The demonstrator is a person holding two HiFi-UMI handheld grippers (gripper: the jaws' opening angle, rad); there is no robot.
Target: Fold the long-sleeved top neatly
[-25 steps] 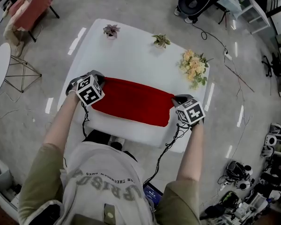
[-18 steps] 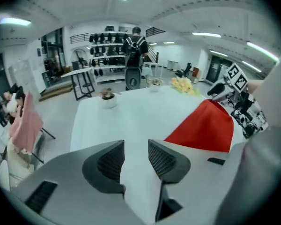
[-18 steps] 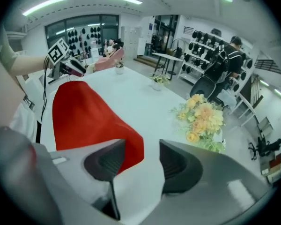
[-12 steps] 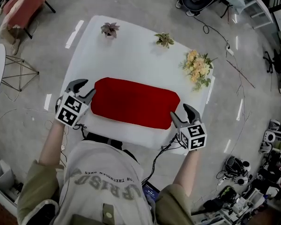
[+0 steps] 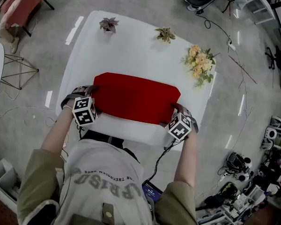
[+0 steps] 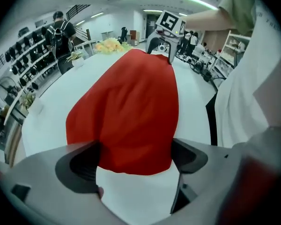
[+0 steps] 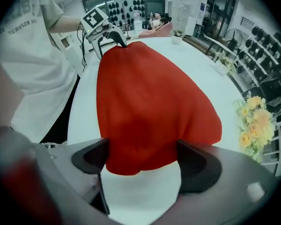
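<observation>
Now that both pairs of jaws have just swung wide, my left tongs (image 6: 136, 154) and right tongs (image 7: 143, 159) each straddle one short end of the red long-sleeved top (image 5: 136, 97). Cloth lies between the pads, but they stand off at either side and pinch nothing. A second ago both were shut at the garment's two ends. Half a second ago they hung open off the cloth, just beyond those ends. They have since come down, pointing steeply at the top's near-left and near-right corners. The top lies flat as a rounded rectangle across the near half of the white table (image 5: 131, 46), its long side close to the table's near edge. It is well apart from the two small potted plants (image 5: 108, 24) by the far edge and the flowers (image 5: 199, 62) near the far-right corner. I judge the last fold laid and released, and closing here would start the next one, near edge over toward far.
</observation>
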